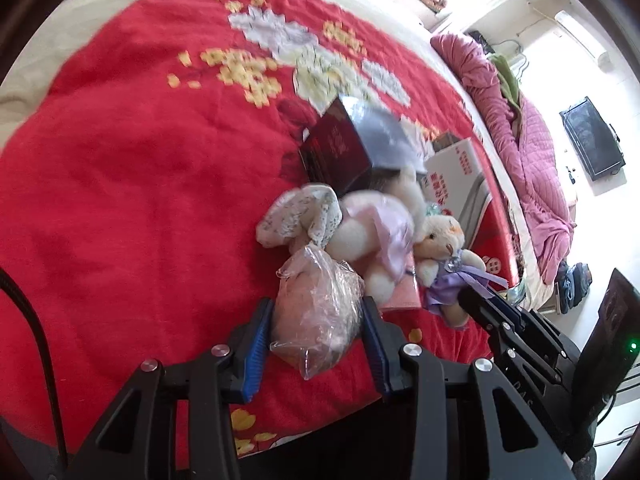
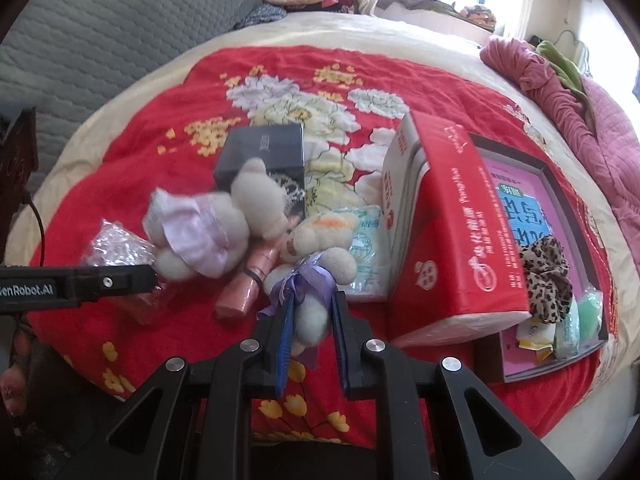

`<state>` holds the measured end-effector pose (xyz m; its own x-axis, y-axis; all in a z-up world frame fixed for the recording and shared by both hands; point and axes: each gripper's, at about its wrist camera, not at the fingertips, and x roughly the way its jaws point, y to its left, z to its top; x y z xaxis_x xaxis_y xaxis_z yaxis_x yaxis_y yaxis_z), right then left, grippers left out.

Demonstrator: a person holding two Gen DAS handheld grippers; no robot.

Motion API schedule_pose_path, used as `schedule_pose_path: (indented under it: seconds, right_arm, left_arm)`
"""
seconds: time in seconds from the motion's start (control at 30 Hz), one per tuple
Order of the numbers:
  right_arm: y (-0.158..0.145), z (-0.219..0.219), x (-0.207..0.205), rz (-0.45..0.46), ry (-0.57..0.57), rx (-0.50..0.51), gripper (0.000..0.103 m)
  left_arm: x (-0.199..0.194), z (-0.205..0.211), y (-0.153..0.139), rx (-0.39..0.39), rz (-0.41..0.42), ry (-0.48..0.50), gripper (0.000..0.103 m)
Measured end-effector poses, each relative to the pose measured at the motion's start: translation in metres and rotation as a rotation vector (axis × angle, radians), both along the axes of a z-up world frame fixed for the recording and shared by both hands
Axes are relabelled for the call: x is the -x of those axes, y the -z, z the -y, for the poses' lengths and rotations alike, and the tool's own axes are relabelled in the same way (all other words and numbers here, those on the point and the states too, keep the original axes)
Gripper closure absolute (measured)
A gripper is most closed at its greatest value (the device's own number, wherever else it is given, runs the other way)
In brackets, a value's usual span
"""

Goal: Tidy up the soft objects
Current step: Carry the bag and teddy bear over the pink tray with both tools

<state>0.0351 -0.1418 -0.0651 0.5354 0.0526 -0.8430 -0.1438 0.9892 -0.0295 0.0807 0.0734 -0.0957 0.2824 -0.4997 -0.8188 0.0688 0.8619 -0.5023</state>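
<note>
A red floral blanket (image 2: 132,168) covers the bed, and everything sits on it. The largest thing on it is a red carton (image 2: 452,240), lying on its side to the right. Its far end rests over a shallow open tray (image 2: 554,184) with a pink printed bottom; in the tray's near end lie a leopard-print scrunchie (image 2: 546,276), a green soft item (image 2: 590,312) and small packets too small to identify. A dark box (image 2: 264,152) stands farther back, left of the carton. Far right, a pink quilt (image 2: 592,120) is heaped along the bed's edge.

Between dark box and carton is the clutter of soft things. A cream plush toy in a pink dress (image 2: 208,232) lies against the dark box's near side. A pink roll (image 2: 248,280) lies just near of it, and a pale green tissue pack (image 2: 366,252) sits against the carton.

The right gripper (image 2: 312,320) is clamped on the small bear with the purple ribbon (image 2: 316,264), pinching its lower body, close by the pink roll and tissue pack.

The left gripper (image 1: 316,320) is clamped on a clear plastic bag (image 1: 320,308) of brownish contents, near and left of the plush in the pink dress; its blue pads (image 1: 256,356) press the bag's sides.
</note>
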Motion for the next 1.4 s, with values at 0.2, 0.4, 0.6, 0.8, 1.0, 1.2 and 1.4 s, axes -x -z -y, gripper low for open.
schedule_pose_path:
  seconds: [0.2,0.4,0.6,0.8,1.0,1.2,1.4]
  right_arm:
    - [-0.02,0.012,0.007,0.044,0.023,-0.022,0.085]
    - [-0.04,0.025,0.014,0.092,0.049,-0.052,0.085]
    - [-0.062,0.032,0.021,0.143,0.055,-0.059,0.085]
    - [-0.081,0.045,0.031,0.191,0.076,-0.077,0.085]
    - [-0.101,0.066,0.041,0.24,0.108,-0.08,0.085]
    - [-0.118,0.098,0.052,0.287,0.168,-0.085,0.085]
    - [-0.13,0.131,0.062,0.321,0.229,-0.085,0.085]
  left_arm:
    - [0.006,-0.01,-0.022,0.002,0.044,-0.023,0.06]
    - [0.011,-0.004,-0.039,-0.005,0.083,-0.016,0.06]
    - [0.018,0.009,-0.056,-0.021,0.118,-0.004,0.06]
    - [0.023,0.032,-0.076,-0.041,0.156,0.033,0.06]
    - [0.026,0.07,-0.103,-0.053,0.212,0.09,0.06]
    - [0.029,0.113,-0.124,-0.066,0.261,0.162,0.06]
    - [0.031,0.153,-0.137,-0.081,0.29,0.225,0.06]
